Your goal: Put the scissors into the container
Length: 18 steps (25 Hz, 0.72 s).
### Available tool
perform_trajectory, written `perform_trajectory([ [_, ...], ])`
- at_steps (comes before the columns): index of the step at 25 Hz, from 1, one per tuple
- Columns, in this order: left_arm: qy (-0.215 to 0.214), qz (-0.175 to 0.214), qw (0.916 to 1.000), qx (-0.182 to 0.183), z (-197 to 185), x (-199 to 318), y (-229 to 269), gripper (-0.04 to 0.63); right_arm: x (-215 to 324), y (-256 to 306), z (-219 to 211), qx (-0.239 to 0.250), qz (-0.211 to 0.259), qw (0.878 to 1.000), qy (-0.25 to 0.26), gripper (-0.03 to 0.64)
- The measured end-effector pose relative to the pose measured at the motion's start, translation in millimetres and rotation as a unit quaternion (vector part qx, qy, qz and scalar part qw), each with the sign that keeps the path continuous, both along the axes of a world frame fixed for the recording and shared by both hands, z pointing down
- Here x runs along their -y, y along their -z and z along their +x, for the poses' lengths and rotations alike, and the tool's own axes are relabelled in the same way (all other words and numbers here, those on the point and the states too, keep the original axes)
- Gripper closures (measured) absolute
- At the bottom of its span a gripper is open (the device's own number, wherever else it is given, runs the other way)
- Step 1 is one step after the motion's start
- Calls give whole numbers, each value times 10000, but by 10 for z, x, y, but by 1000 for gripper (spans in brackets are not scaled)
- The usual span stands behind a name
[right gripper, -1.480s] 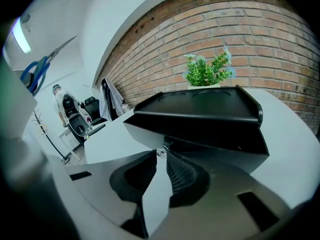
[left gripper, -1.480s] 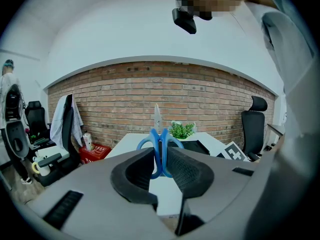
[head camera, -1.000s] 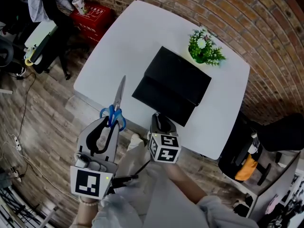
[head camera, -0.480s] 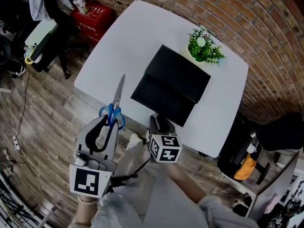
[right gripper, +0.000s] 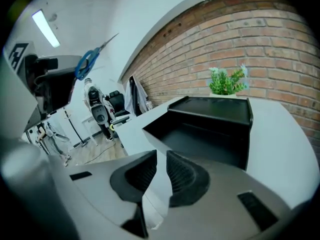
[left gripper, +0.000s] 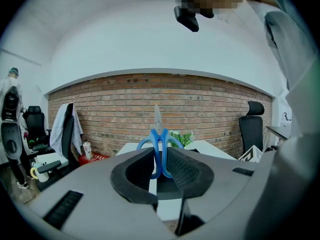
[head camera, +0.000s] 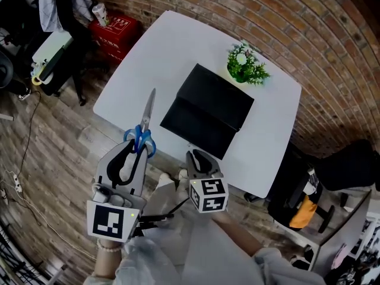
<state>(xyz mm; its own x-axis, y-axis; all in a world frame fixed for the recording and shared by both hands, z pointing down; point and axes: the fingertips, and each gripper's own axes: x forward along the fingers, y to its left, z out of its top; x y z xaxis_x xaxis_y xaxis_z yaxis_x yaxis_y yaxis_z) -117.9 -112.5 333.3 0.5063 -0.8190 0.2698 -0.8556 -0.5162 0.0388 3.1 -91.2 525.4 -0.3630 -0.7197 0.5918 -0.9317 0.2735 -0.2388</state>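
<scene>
Scissors (head camera: 144,126) with blue handles are clamped at the handles between the left gripper's (head camera: 132,154) pads, blades pointing away from the person. Only the tip reaches over the edge of the white table (head camera: 160,46), well short of the open black container (head camera: 208,108) (nothing shows inside it). Pickup looks done. Carrying the scissors across and lowering them in remain. The right gripper (head camera: 199,159) hangs just before the container's near side, jaws a narrow slit apart, empty.

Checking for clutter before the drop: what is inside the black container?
Only the container's bare dark floor shows; the scissors are in the left tongs. Shadowed corners cannot be judged.
</scene>
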Motion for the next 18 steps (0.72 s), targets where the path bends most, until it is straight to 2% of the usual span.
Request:
perform_trajectory([
  [4,-6,211,9998,-28,39,5,182,501,163,494,173,-196,728,9971,-49,543],
  [10,-9,584,9983,-55,40,-2,470,502,385,1300,446,-440,1790,9826,-206,549],
  [14,34,777,9969,-103,15,-12,629,502,417,1764,608,-482,2275,9718,-382,552],
  [18,51,917,9956,-165,-8,-19,743,501,397,2072,724,-546,2558,9639,-492,554],
])
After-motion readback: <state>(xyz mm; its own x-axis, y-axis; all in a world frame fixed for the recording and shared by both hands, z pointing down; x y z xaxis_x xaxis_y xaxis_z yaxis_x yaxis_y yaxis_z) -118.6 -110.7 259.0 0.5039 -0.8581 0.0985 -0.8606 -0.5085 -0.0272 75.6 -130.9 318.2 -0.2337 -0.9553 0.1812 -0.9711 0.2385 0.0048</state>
